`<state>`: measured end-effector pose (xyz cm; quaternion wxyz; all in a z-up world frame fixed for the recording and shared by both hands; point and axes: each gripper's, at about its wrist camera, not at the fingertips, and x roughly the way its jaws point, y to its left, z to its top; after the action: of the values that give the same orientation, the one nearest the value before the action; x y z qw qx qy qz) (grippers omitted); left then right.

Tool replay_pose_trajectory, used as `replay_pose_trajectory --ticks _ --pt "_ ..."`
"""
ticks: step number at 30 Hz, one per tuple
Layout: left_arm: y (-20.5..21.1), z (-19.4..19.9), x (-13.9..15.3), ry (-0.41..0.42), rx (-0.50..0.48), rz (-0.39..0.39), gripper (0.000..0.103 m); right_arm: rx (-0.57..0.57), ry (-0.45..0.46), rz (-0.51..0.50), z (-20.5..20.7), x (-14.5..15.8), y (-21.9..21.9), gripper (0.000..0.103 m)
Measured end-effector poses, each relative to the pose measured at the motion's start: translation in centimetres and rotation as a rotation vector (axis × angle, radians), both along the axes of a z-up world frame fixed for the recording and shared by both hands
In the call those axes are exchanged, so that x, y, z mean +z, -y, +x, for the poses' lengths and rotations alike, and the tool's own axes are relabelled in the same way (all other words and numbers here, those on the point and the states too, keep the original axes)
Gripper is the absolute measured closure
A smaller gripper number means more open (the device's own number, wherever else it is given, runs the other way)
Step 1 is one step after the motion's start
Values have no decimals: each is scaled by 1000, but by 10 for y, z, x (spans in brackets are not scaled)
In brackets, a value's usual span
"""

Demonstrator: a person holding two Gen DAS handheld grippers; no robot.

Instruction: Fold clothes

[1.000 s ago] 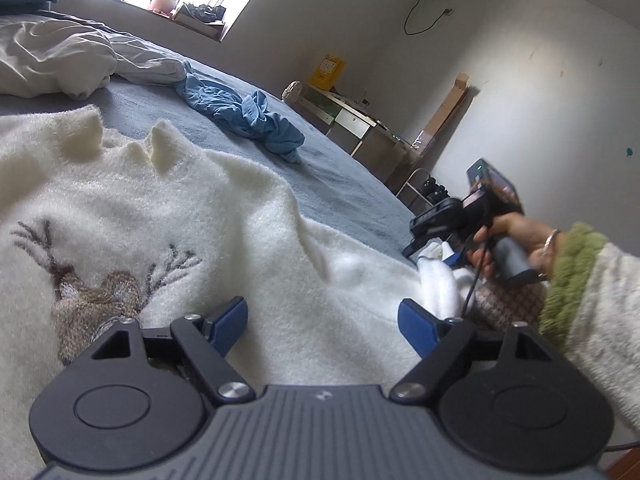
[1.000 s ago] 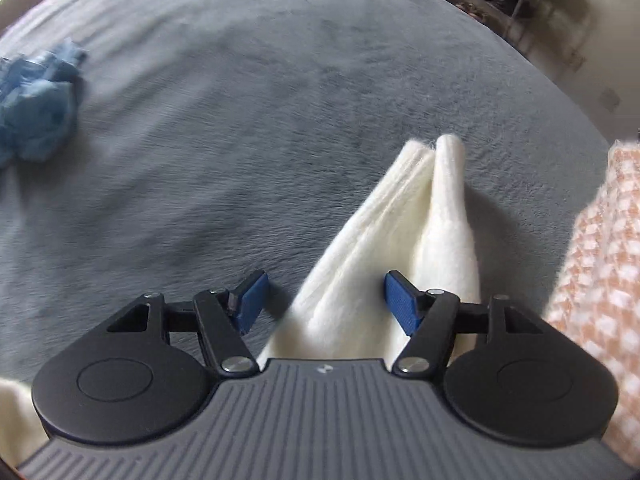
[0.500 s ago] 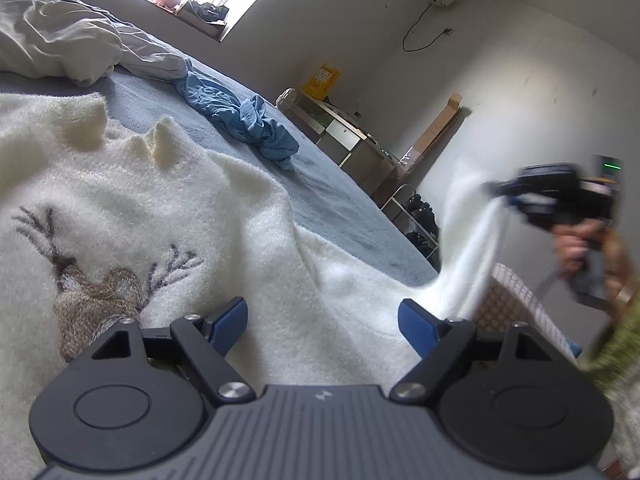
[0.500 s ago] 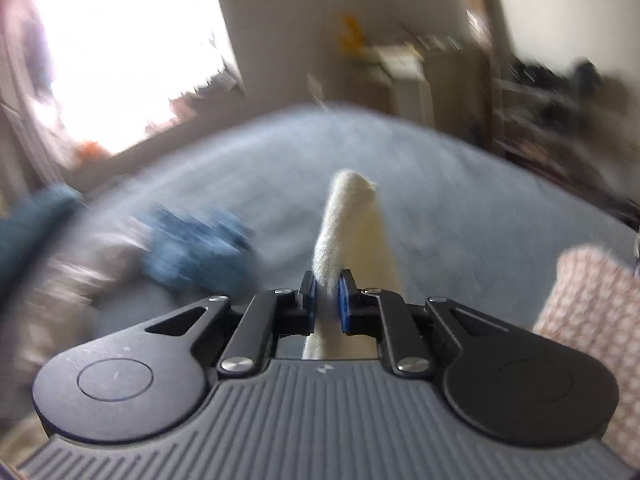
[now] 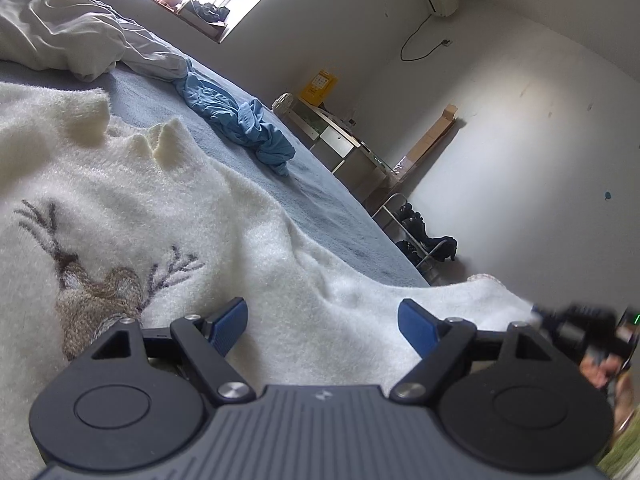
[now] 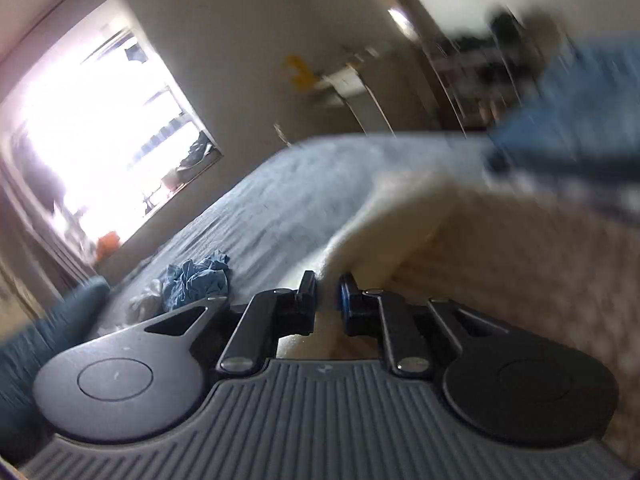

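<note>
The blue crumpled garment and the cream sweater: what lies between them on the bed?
Only bare grey-blue bedcover separates the blue crumpled garment from the cream sweater; the left wrist view shows it.

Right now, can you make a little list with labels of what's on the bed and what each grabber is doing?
sweater: cream sweater with a deer picture, spread on the grey bed
other clothes: crumpled blue garment further back
left gripper: open, over the sweater, gripping nothing
right gripper: pinching the sweater's sleeve, jaws easing open slightly
</note>
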<state>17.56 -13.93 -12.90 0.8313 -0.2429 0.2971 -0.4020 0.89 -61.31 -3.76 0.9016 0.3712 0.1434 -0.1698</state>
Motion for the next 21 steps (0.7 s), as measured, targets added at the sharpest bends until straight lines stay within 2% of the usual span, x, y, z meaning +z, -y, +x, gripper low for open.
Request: replay_pose_trajectory --ticks 2,4,7,11,12,14,15,18,19,21 --pt "0 0 0 -1 0 -2 20 -24 77 143 -17 -18 16 88" --pt "0 1 0 -1 0 -2 20 -32 150 231 -27 -22 26 84" --pt "0 0 0 0 0 -3 20 -41 176 245 -17 -12 33 61" --pt "-1 0 -1 -1 -1 -10 20 -50 165 245 9 -3 44 57" --pt "-1 0 -1 -1 -1 -12 20 -53 158 245 15 -1 48 59" --pt "-2 0 -2 -4 -1 -21 20 -42 129 202 26 5 48 94" --pt "-3 1 -2 -5 -1 -26 20 -31 127 155 25 12 44 94" --pt "-5 2 -3 -11 -1 -40 20 16 222 -40 7 43 23 95" --pt "-5 2 -3 -12 -1 -41 20 9 227 -95 2 48 18 95" --pt "-5 2 -3 -12 -2 -40 20 -30 212 -129 -5 45 24 95"
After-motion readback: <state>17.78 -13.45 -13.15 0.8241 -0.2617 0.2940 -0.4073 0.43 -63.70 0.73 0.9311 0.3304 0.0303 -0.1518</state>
